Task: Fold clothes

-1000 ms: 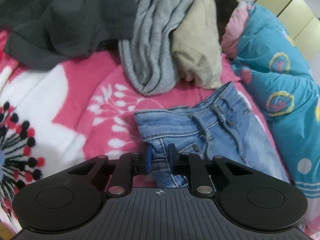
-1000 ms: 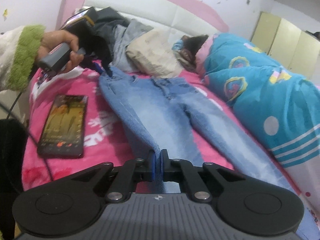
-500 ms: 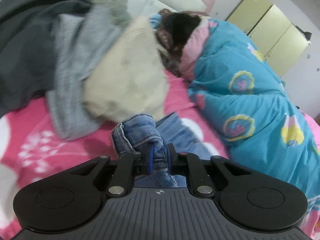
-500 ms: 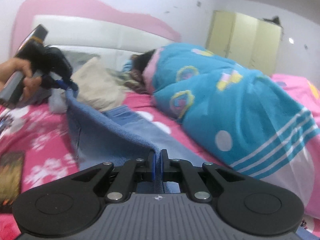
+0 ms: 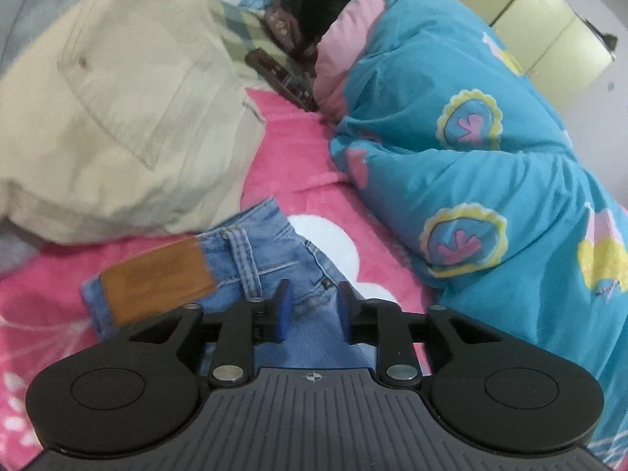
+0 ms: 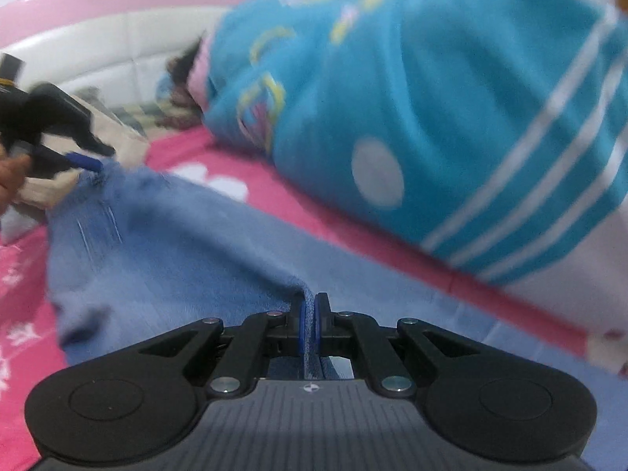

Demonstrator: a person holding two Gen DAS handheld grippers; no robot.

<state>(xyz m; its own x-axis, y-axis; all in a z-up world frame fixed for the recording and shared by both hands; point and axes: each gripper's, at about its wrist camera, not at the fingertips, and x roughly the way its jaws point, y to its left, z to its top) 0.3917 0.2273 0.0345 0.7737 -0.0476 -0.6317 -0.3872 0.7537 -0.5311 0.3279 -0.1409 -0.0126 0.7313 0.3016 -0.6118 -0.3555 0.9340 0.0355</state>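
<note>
We've got the jeans point(image 5: 271, 243) folded lengthwise, left gripper point(image 5: 310, 306) parted at the waistband, right gripper point(image 6: 309, 320) clamping a hem; crosswise folds remain

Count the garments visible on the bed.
2. The jeans lie on the pink blanket, the right gripper shut on them; beige trousers are heaped behind their waistband. Others may be hidden.

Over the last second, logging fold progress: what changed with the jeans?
Both tools carried the jeans edge across toward the duvet, folding one leg over the other. The left tool opened and let go of the waistband; the right tool stays shut on the leg. The beige trousers stayed put.
</note>
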